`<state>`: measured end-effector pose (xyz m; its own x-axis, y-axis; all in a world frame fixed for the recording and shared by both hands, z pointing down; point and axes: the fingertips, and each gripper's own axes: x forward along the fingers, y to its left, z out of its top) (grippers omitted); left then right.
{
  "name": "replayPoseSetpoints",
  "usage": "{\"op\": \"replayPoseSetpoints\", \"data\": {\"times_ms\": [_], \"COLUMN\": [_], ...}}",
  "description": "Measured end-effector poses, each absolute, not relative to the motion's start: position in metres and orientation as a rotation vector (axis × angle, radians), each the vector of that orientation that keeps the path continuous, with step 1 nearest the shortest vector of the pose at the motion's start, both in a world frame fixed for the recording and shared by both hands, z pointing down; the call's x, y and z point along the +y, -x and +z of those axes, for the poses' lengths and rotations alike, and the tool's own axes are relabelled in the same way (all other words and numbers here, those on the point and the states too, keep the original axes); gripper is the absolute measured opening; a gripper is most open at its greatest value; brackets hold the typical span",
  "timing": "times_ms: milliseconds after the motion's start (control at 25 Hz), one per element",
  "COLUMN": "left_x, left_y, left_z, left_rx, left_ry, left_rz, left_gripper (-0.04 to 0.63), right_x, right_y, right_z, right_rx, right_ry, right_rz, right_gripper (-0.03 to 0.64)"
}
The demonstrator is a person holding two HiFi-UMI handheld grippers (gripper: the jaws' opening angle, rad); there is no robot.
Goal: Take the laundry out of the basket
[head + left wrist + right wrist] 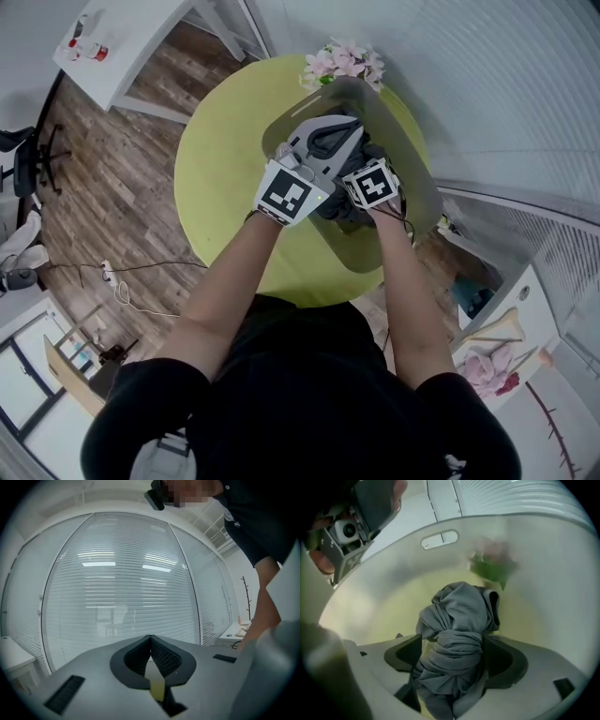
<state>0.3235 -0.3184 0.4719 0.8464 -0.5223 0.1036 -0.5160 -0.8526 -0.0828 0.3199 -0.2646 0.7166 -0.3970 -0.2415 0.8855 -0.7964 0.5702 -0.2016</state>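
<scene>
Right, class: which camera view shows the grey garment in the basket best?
The right gripper view: the grey garment fills its centre, bunched between the open fingers inside the basket. In the head view it is mostly covered up. The left gripper view shows none of it, just window blinds.

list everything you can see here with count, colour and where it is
laundry basket: one, translucent white, on the round table
garment: one, grey, bunched up inside the basket
round table: one, yellow-green, on the wood floor
flowers: one bunch, pink, at the table's far edge behind the basket
desk: one, white, far left
office chair: one, black, left edge
glass wall with blinds: one, white, ahead of the left gripper
left gripper: one, grey, over the basket, jaws together, empty
right gripper: one, grey, in the basket, jaws apart with the garment between them
arms: two, bare, black sleeves
</scene>
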Motion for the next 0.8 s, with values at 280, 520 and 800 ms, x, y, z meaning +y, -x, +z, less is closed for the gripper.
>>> {"op": "replayPoseSetpoints", "data": {"times_ms": [280,520,800], "left_x": [-0.333,-0.344,-0.351], "left_y": [-0.328,-0.329,-0.321], "left_z": [0.484,0.497,0.498], "left_rx": [0.848,0.870,0.917], "left_ry": [2.990,3.000,3.011], "left_rz": [-0.179,-0.187,-0.160], "left_gripper": [0.009,0.009,0.009], "right_x": [-0.268,-0.264,-0.267], "right_y": [-0.322,-0.317,-0.315], "right_z": [0.750,0.780,0.797], "right_rx": [-1.842,-1.776,-1.765], "right_ry": [-0.808,-0.746,-0.704], "right_rz": [0.824,0.815,0.791], "right_gripper": [0.422,0.446,0.445]}}
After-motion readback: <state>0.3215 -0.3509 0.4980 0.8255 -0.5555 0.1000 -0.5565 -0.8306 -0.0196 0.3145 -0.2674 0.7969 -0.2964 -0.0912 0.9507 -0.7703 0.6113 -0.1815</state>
